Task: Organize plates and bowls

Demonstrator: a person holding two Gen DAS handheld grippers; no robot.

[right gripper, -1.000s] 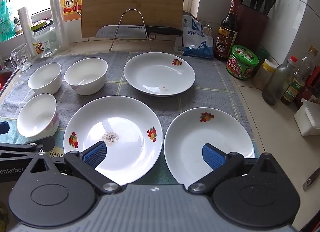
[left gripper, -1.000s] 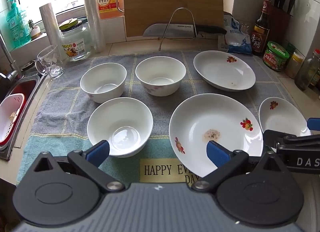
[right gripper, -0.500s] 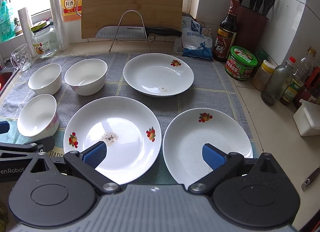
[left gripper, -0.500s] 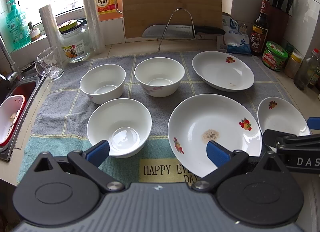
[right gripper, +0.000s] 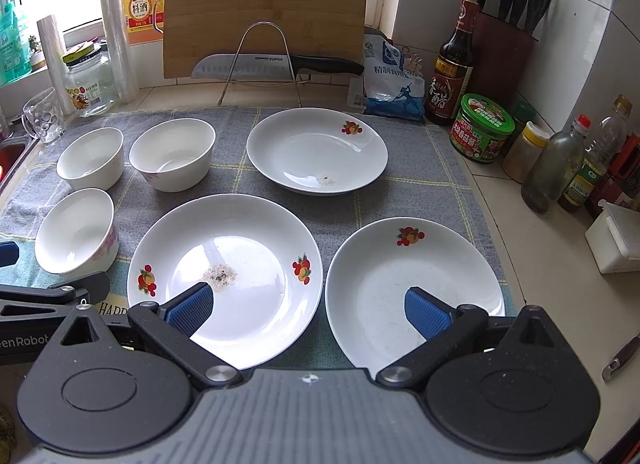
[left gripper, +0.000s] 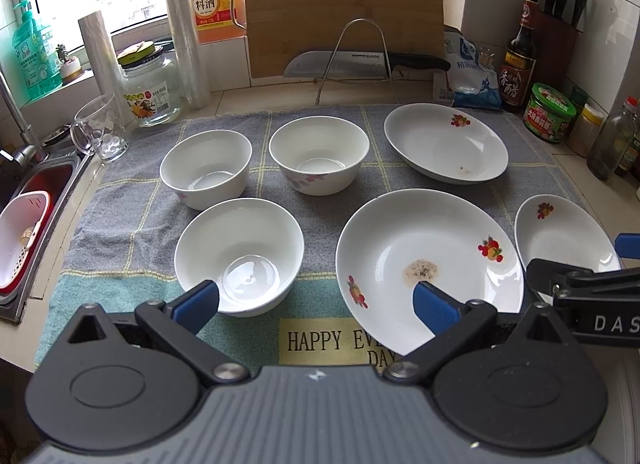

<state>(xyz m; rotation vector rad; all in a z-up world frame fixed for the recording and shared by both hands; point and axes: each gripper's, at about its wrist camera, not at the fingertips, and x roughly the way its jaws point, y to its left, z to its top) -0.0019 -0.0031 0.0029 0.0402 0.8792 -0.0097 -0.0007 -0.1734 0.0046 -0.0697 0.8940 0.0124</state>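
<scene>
Only the left wrist view takes in the steel sink [left gripper: 60,179] with its red-rimmed white plastic strainer basket [left gripper: 22,240] at far left; only the right wrist view shows the white plastic lidded box [right gripper: 616,240] on the tiled counter at far right. On the grey checked dish towel [left gripper: 132,223], three white ceramic bowls stand upright and empty on the left: the back-left bowl [left gripper: 206,167], the back-middle bowl [left gripper: 319,153] with a faint pink flower on its side, and the near bowl [left gripper: 239,254]. To their right lie three white shallow plates with fruit decals, none touching: the near centre plate [right gripper: 226,276] with a patch of speckled residue, the rear plate [right gripper: 317,149] with a small smear, and the near right plate [right gripper: 414,292]. The left gripper [left gripper: 316,300] hangs with its blue-padded jaws spread wide, holding nothing, one pad over the near bowl's rim and the other over the centre plate. The right gripper [right gripper: 308,304] is likewise wide apart and empty, its pads over the centre and right plates. Behind the towel stand a clear glass mug [left gripper: 100,133], a glass jar [left gripper: 150,89], a bamboo cutting board [right gripper: 266,3] with a kitchen knife [right gripper: 276,63] on a wire rack, a dark sauce bottle [right gripper: 452,67] and a green-lidded jar [right gripper: 482,127].
</scene>
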